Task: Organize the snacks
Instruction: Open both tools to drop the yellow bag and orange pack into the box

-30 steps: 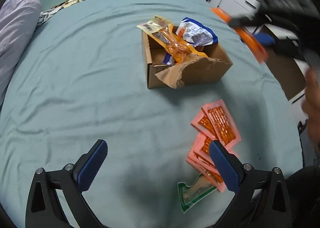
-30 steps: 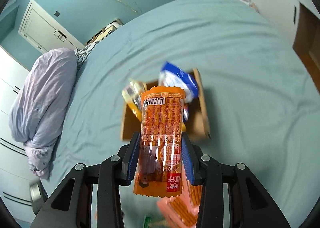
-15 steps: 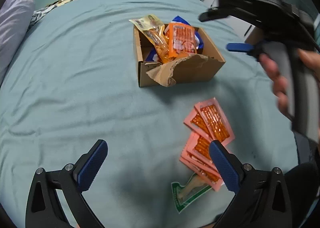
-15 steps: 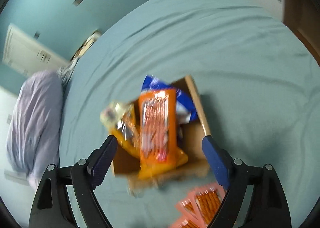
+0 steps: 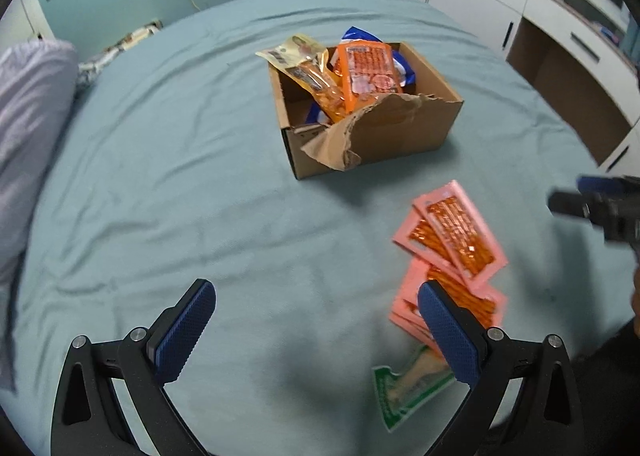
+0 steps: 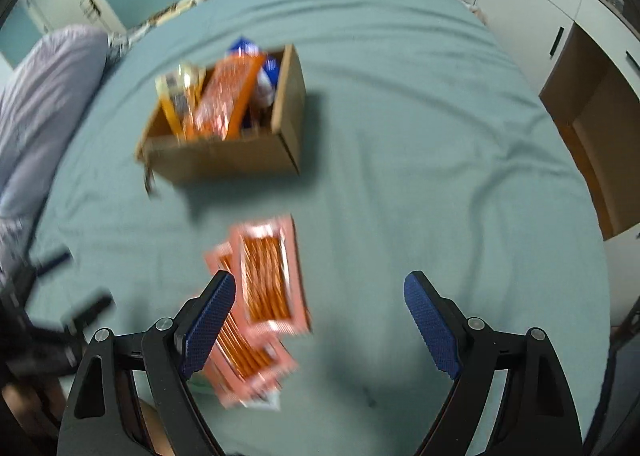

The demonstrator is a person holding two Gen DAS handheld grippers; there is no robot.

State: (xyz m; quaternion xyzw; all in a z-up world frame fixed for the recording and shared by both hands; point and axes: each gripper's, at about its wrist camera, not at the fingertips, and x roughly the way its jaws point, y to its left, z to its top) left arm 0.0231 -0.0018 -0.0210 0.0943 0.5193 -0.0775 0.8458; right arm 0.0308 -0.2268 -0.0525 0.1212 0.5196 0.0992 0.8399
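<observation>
Now lying in the box (image 5: 372,124), far off on the bed (image 5: 200,184), the orange pack (image 5: 368,68) is leaving the right gripper (image 6: 320,320) and left gripper (image 5: 316,332) both wide apart and empty, probably reaching next for the near pink packs (image 6: 268,284).

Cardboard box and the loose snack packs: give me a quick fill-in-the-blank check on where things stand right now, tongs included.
1. The orange sausage pack now lies inside the ____ box.
2. The pink packs lie on the ____, outside the box.
3. The right tongs are ____, nothing between the pads.
4. The green pack lies ____ the box than the pink packs do.

Missing words: cardboard; bed; open; farther from
</observation>
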